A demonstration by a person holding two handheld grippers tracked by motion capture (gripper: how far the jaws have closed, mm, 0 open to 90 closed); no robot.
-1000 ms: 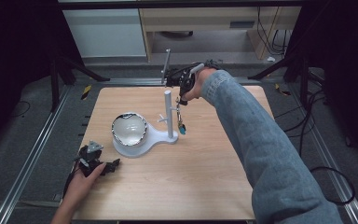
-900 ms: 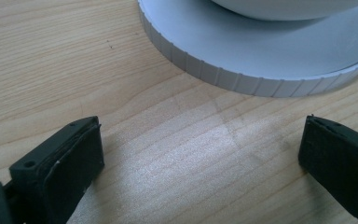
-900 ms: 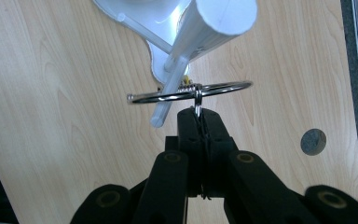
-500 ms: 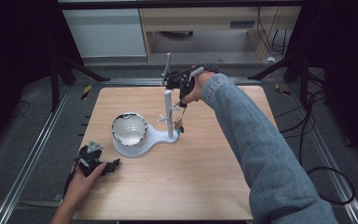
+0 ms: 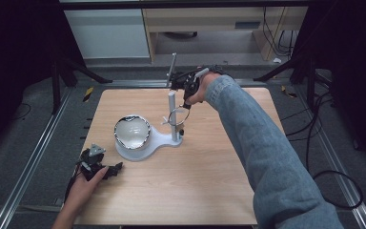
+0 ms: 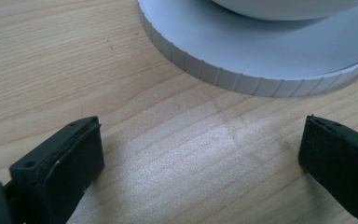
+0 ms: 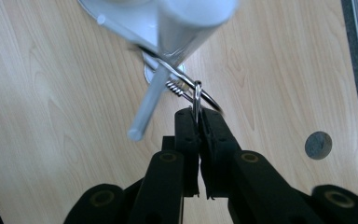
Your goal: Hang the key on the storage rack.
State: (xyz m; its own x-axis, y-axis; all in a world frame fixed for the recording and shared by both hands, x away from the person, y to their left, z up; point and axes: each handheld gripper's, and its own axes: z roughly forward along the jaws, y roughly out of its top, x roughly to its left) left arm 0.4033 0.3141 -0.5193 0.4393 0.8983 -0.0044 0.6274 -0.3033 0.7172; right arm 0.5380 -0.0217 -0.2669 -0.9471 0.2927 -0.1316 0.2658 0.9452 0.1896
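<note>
Bowl point(image 5: 132, 132) sits on the round end of a white stand point(image 5: 158, 141) near the bench's point(image 5: 186, 191) middle — whether it holds anything I cannot tell. At the stand's post point(image 5: 172, 114), the right gripper point(image 7: 198, 114) has its fingers clamped on a metal ring point(image 7: 197, 98) — the ring hangs beside the post, over bare wood. The left gripper point(image 5: 95, 164) rests near the bench's left edge, fingers point(image 6: 74, 154) wide apart.

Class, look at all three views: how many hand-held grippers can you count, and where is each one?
2. The left hand-held gripper rests near the table's front-left edge, jaws apart. The right hand-held gripper is at the white stand's post, shut on a metal ring.
</note>
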